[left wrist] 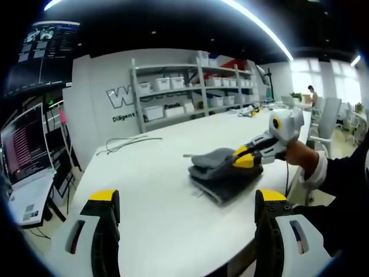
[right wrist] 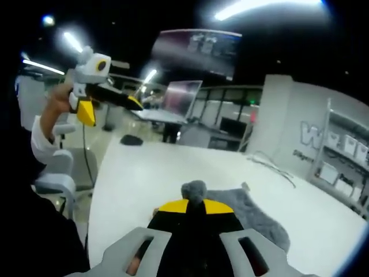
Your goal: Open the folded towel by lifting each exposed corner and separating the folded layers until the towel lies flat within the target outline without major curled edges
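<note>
Nearest lens, left gripper view: left claw (left wrist: 187, 213) jaws wide apart, holding nothing, above white surface (left wrist: 150, 219). Mid-surface: grey folded towel (left wrist: 222, 170), right claw (left wrist: 247, 157) closed on its top layer at near-right edge, raised a bit. Right gripper view: jaws together, towel bunched at tips. Far: shelving w/ bins (left wrist: 190, 86), laptop (right wrist: 176, 101).

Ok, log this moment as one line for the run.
towel: folded, on table | right claw: shut on towel | left claw: open, off towel

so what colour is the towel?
Dark grey, plain, no pattern. The towel shows best in the left gripper view, with the right gripper shut on it.
</note>
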`<state>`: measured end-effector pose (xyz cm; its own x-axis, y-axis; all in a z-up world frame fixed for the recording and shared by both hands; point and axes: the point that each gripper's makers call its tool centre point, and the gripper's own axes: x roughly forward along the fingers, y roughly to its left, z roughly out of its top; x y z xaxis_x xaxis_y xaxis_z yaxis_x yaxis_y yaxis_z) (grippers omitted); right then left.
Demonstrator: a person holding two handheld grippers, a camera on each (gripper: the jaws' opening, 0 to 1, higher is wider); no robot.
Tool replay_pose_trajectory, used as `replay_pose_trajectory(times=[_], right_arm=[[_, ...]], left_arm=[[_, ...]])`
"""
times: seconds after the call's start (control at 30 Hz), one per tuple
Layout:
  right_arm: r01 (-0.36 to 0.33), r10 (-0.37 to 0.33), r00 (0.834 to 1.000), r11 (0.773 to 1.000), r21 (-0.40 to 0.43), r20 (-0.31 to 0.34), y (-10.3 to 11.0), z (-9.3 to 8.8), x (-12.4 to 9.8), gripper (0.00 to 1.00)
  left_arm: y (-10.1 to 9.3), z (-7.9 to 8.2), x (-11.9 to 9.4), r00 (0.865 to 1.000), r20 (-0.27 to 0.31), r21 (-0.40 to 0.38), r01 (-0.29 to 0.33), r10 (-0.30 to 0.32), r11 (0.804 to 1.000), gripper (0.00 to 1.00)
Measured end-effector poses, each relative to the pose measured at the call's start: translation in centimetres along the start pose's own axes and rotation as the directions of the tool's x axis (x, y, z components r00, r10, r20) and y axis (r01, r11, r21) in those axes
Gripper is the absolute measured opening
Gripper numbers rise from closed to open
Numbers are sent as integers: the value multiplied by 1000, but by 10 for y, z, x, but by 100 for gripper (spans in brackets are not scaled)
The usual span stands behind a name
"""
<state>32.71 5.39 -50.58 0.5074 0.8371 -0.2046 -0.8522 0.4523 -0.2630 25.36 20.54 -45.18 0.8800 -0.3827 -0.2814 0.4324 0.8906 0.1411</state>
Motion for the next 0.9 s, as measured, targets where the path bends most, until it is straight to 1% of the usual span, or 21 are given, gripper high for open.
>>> replay_pose_trajectory(times=[0.9], right_arm=[[20, -20, 1000, 999, 31, 12, -10, 2, -9, 3]], left_arm=[[4, 0, -2, 1000, 1, -3, -4, 4, 1000, 96]])
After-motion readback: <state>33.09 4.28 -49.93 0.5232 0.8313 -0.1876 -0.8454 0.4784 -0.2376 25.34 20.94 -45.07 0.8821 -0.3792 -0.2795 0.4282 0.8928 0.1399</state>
